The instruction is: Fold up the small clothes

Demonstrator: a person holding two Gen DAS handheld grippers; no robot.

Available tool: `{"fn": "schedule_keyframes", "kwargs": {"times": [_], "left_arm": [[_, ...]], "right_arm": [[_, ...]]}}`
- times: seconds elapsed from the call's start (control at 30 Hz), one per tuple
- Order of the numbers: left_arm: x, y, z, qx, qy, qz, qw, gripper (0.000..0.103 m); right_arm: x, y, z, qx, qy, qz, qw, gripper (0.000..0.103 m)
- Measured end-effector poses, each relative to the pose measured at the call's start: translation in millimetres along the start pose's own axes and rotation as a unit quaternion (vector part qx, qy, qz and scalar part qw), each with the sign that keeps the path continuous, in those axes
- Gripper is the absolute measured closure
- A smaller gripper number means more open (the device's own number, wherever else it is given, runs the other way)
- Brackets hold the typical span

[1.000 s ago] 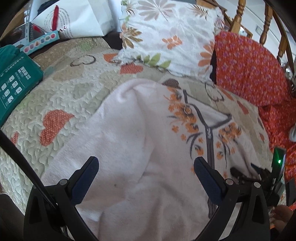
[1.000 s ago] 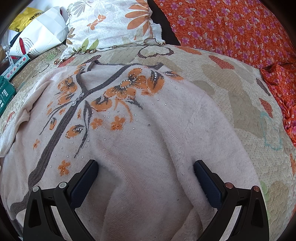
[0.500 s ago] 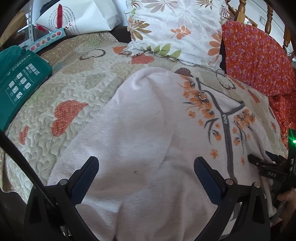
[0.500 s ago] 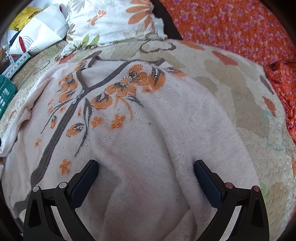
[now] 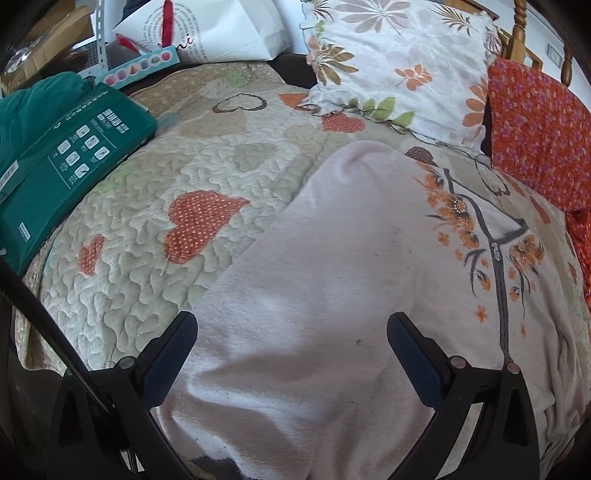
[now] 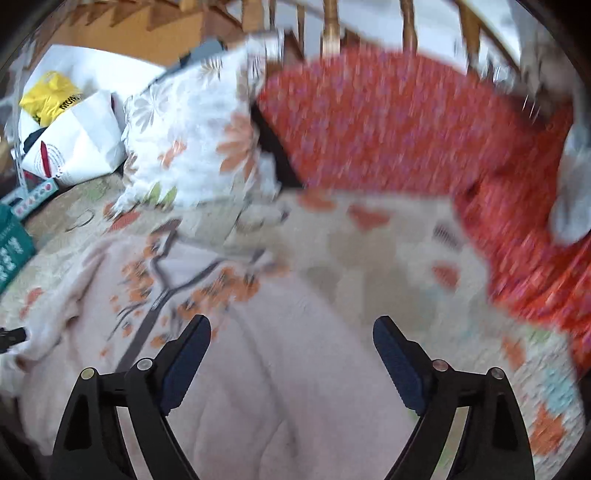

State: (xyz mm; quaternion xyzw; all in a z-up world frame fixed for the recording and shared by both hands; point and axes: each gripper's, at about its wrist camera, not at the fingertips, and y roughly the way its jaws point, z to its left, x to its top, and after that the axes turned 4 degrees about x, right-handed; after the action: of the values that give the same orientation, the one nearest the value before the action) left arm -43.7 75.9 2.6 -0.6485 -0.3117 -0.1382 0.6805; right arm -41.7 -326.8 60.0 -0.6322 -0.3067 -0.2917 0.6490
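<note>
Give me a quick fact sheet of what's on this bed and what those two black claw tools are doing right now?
surface: quilted bedspread with hearts
garment: pale pink sweater with orange flower print, spread flat, not yet folded
left gripper: open above the sweater, nothing gripped
right gripper: jaws closing, wide apart, nothing between the pads; view blurred
behind: floral pillow; orange flowered cushion
side: green box, white paper bag

Pale pink sweater (image 5: 332, 258), orange flowers, grey branches
</note>
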Motion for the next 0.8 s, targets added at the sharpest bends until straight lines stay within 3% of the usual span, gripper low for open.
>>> {"fn": "schedule_keyframes", "kwargs": {"times": [0.1, 0.3, 0.37, 0.47, 0.53, 0.6, 0.63, 0.73, 0.8], "left_arm": [[1, 0, 1, -0.001, 0.000, 0.000, 1.0000, 0.001], [2, 5, -1, -0.006, 0.009, 0.017, 0.9998, 0.002], [1, 9, 0, -0.010, 0.007, 0.027, 0.9996, 0.010], [-2, 16, -4, -0.001, 0.022, 0.043, 0.9988, 0.034], [-5, 24, -6, 0.000, 0.030, 0.059, 0.9978, 0.058], [-7, 27, -7, -0.002, 0.034, 0.063, 0.9974, 0.072], [-7, 25, -7, -0.005, 0.035, 0.059, 0.9976, 0.088], [2, 18, 0, 0.015, 0.030, 0.041, 0.9986, 0.097], [13, 15, 15, 0.063, 0.015, 0.020, 0.9977, 0.097]], "right_arm": [[-5, 12, -8, 0.024, 0.041, 0.040, 0.998, 0.022], [-7, 14, -23, 0.050, 0.112, 0.058, 0.991, 0.023], [-7, 13, -27, 0.055, 0.128, 0.054, 0.989, 0.023], [-6, 15, -31, 0.065, 0.144, 0.056, 0.986, 0.023], [-7, 16, -32, 0.065, 0.149, 0.057, 0.985, 0.023], [-7, 17, -33, 0.067, 0.154, 0.059, 0.984, 0.023], [-7, 18, -34, 0.068, 0.155, 0.060, 0.984, 0.023], [-6, 18, -34, 0.067, 0.158, 0.060, 0.983, 0.025], [-6, 18, -34, 0.064, 0.157, 0.059, 0.984, 0.027]]}}
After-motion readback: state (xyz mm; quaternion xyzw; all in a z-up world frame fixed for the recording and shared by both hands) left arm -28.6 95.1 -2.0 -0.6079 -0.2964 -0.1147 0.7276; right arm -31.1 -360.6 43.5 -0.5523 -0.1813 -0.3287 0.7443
